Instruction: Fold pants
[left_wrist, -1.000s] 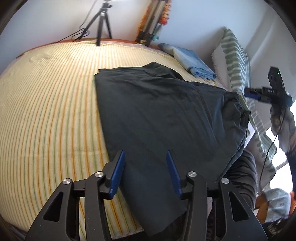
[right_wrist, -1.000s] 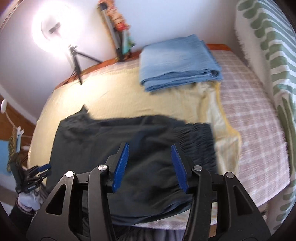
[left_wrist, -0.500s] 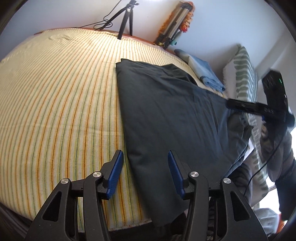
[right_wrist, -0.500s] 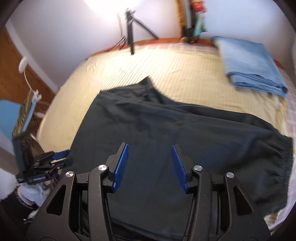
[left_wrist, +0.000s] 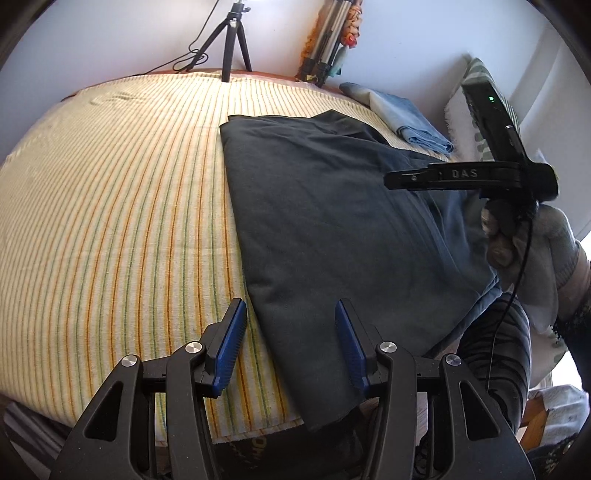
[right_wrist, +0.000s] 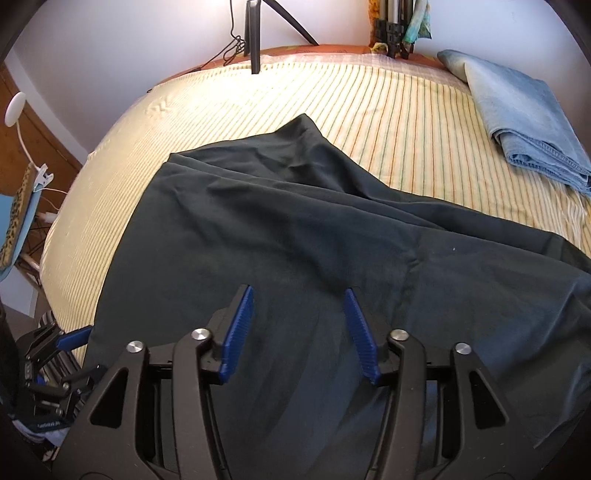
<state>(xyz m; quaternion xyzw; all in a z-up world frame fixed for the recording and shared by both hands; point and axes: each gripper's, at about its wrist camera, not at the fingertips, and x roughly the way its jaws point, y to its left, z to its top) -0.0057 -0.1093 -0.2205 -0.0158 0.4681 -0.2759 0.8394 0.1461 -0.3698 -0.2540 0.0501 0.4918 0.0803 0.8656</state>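
Note:
Dark pants (left_wrist: 332, 221) lie spread flat on a yellow striped bed (left_wrist: 110, 221), with one end hanging over the near edge. My left gripper (left_wrist: 290, 339) is open and empty, hovering above the pants' near left edge. My right gripper (right_wrist: 299, 328) is open and empty above the middle of the pants (right_wrist: 295, 221). In the left wrist view the right gripper shows side-on as a black body (left_wrist: 469, 177) over the pants' right side. In the right wrist view the left gripper (right_wrist: 55, 350) sits at the pants' lower left corner.
Folded blue jeans (left_wrist: 402, 118) (right_wrist: 524, 122) lie at the bed's far right. A tripod (left_wrist: 231, 44) and a bundle of poles (left_wrist: 325, 48) stand against the far wall. A green patterned pillow (left_wrist: 480, 110) is at the right. A chair (right_wrist: 18, 206) stands left of the bed.
The right gripper moved left, from the waistband end to above the middle of the pants. The left gripper shifted a little; the pants have not moved.

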